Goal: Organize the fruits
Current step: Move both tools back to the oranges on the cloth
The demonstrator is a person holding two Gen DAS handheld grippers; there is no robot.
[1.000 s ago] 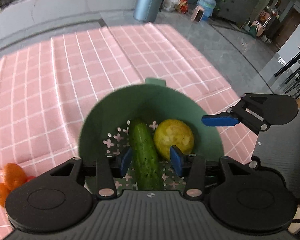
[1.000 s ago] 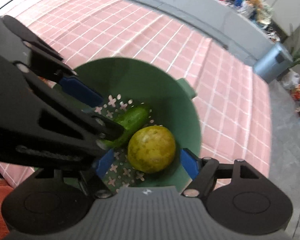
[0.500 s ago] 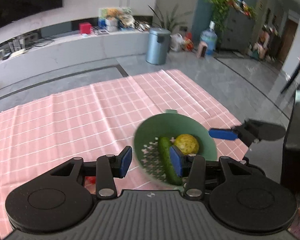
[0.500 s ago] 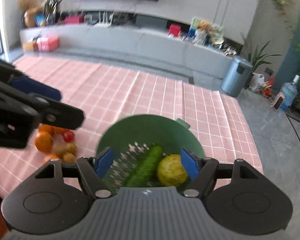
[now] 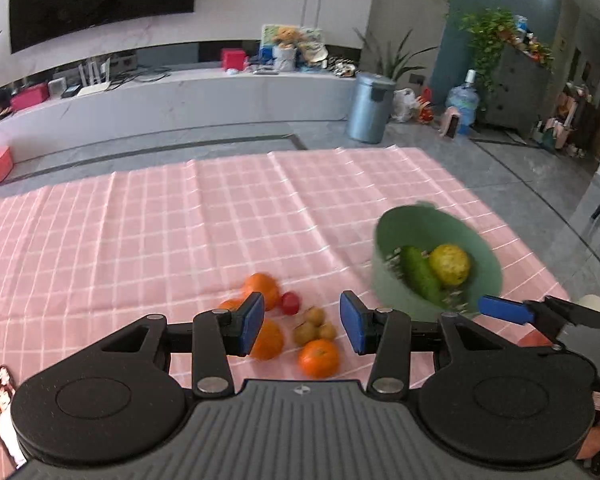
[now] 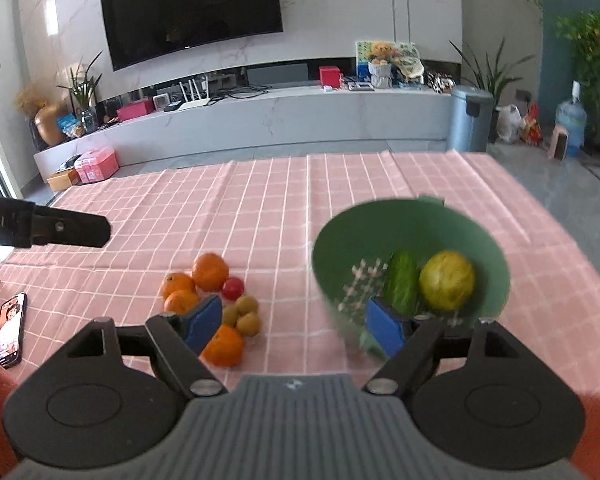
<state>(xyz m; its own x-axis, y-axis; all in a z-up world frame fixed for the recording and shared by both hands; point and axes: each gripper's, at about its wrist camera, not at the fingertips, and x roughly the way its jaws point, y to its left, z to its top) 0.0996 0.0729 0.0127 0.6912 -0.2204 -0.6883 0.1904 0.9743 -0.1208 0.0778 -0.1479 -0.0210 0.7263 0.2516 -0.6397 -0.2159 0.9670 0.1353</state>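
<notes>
Right claw (image 6: 296,324) wide above round perforated green bowl (image 6: 496,256)

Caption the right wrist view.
Open hand-held gripper above loose oranges beside a green bowl holding cucumber.

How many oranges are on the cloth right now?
4. In the right wrist view: top orange, two to its left, and the nearest orange, partly behind a tool finger. More may be hidden.
</notes>
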